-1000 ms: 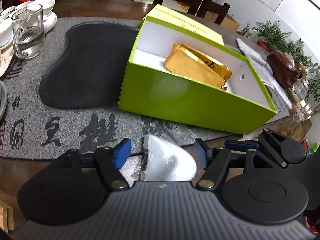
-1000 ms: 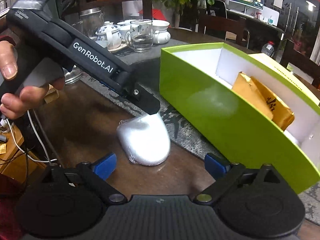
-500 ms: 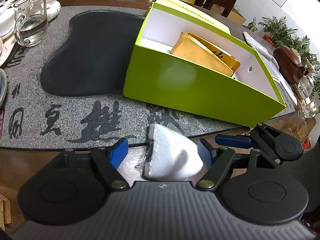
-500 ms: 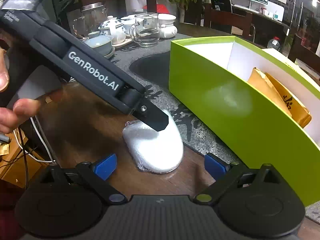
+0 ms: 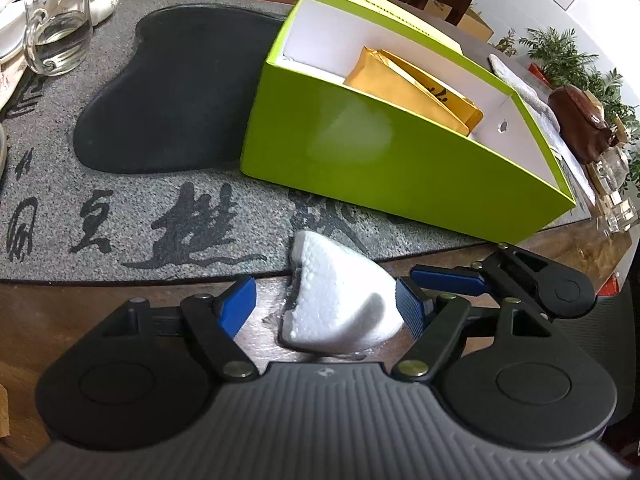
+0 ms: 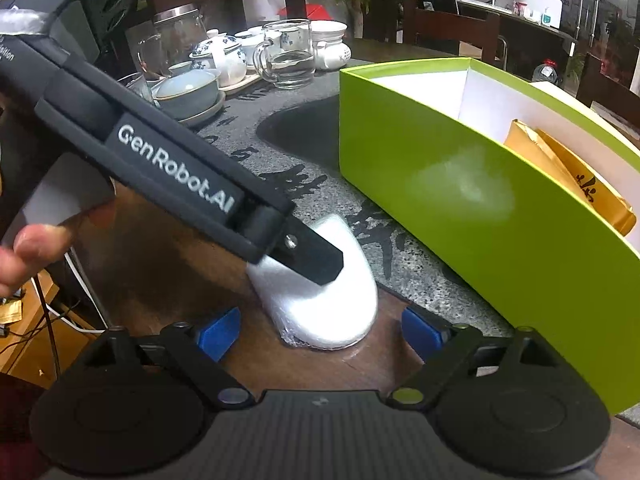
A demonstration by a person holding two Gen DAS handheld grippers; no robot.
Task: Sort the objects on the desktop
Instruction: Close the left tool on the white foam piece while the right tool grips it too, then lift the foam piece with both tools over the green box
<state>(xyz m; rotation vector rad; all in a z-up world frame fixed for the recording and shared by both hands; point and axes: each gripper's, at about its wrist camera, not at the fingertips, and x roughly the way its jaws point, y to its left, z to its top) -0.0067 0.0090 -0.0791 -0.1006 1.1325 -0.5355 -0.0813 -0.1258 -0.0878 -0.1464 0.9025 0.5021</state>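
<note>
Left tongs spread wide around a white foam piece, right pad touching or nearly touching the foam's side, left pad standing clear with bare wood between. Not clamped. Foam piece lying on the brown wooden bench, at the near edge of the grey stone tea tray, its narrow end reaching just onto the tray's rim. Wrapped in thin clear film, crumpled at the base.

Right tongs also wide apart, holding nothing, blue pads either side of the foam and close to it but apart from it. Seen from the right wrist: black body of the left gripper slanting across, its finger tip over the foam's top. Part of a hand gripping that tool at the left edge.

Green box open on the tea tray, beyond the foam and near it, white inside, a gold packet leaning within. Yellow-green lid behind the box. Dark sunken basin in the tray left of the box. Glass pitcher with some water and white teaware toward the tray's far left corner.
</note>
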